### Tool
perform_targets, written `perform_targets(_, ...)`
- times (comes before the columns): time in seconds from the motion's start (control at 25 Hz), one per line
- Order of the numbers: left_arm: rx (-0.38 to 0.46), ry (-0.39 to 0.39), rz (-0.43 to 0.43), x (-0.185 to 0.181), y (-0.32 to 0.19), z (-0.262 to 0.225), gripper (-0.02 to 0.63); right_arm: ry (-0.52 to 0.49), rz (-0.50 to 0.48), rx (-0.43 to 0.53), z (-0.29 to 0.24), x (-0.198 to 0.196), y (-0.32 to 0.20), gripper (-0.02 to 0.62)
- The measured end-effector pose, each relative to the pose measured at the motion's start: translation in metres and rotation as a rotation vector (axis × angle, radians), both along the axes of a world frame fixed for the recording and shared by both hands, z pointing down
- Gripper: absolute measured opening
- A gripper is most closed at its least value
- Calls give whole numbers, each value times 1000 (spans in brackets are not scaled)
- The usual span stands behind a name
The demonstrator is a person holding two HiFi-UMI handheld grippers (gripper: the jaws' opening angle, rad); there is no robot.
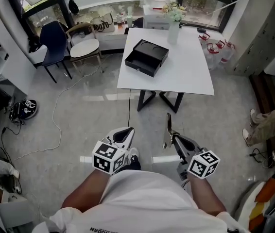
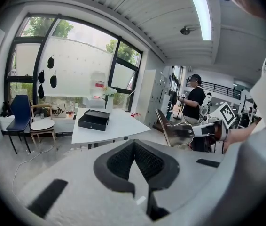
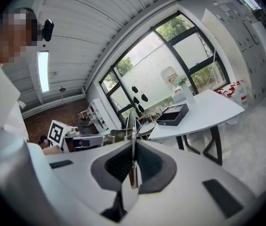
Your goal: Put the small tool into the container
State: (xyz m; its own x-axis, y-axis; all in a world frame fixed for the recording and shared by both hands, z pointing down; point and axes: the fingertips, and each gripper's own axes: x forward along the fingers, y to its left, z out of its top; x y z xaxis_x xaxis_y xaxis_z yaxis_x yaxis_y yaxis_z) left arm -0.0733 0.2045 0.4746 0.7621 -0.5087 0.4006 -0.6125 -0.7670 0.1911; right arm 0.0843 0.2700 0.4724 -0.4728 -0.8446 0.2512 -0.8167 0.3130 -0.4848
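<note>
The black container (image 1: 146, 57) stands open on the white table (image 1: 186, 74), well ahead of me and beyond both grippers. My right gripper (image 1: 174, 140) is held low by my waist, shut on the small tool (image 1: 168, 128), a thin metal blade that sticks up out of the jaws. In the right gripper view the tool (image 3: 132, 126) stands edge-on between the pads, with the container (image 3: 173, 115) far off to the right. My left gripper (image 1: 126, 133) is beside it at the same height, shut and holding nothing. The left gripper view shows the tool (image 2: 165, 125) to its right.
A vase of flowers (image 1: 173, 21) stands at the table's far edge. A blue chair (image 1: 55, 42) and a round-seat chair (image 1: 85, 45) are at the back left. Cables (image 1: 55, 125) trail over the floor. Another person's leg (image 1: 268, 123) is at the right.
</note>
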Motion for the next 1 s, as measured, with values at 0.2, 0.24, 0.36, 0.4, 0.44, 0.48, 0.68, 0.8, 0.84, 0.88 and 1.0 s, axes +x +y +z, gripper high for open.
perform_targets(0.2, 16, 10, 34, 4, -47, -12, 8, 10, 17, -3, -6, 0, -43, 9)
perform_targets(0.24, 18, 11, 39, 4, -58, -14, 9, 12, 22, -3, -7, -1, -54, 9)
perform_targets(0.36, 16, 12, 50, -1, -88, -14, 9, 13, 34, -5, -8, -5, -82, 9)
perform_targets(0.4, 16, 13, 53, -2, -97, -13, 9, 13, 38, -5, -9, -7, -91, 9)
perform_targets(0.44, 17, 15, 55, -2, -107, -13, 9, 15, 41, -6, -9, -8, -99, 9)
perform_targets(0.48, 18, 18, 58, -2, -115, -13, 9, 17, 44, -8, -8, -9, -106, 9)
perform_targets(0.68, 18, 24, 75, -3, -150, -11, 9, 18, 62, -23, -1, -10, -138, 9)
perform_targets(0.8, 8, 25, 77, -6, -167, -8, 9, 18, 64, -32, 1, -14, -153, 9)
perform_targets(0.84, 7, 26, 77, -7, -172, -8, 9, 19, 63, -34, 2, -16, -158, 9)
perform_targets(0.88, 5, 27, 78, -9, -177, -7, 9, 19, 62, -36, 2, -18, -164, 9)
perform_targets(1.0, -3, 24, 77, -12, -190, -3, 9, 16, 62, -34, 3, -21, -179, 9)
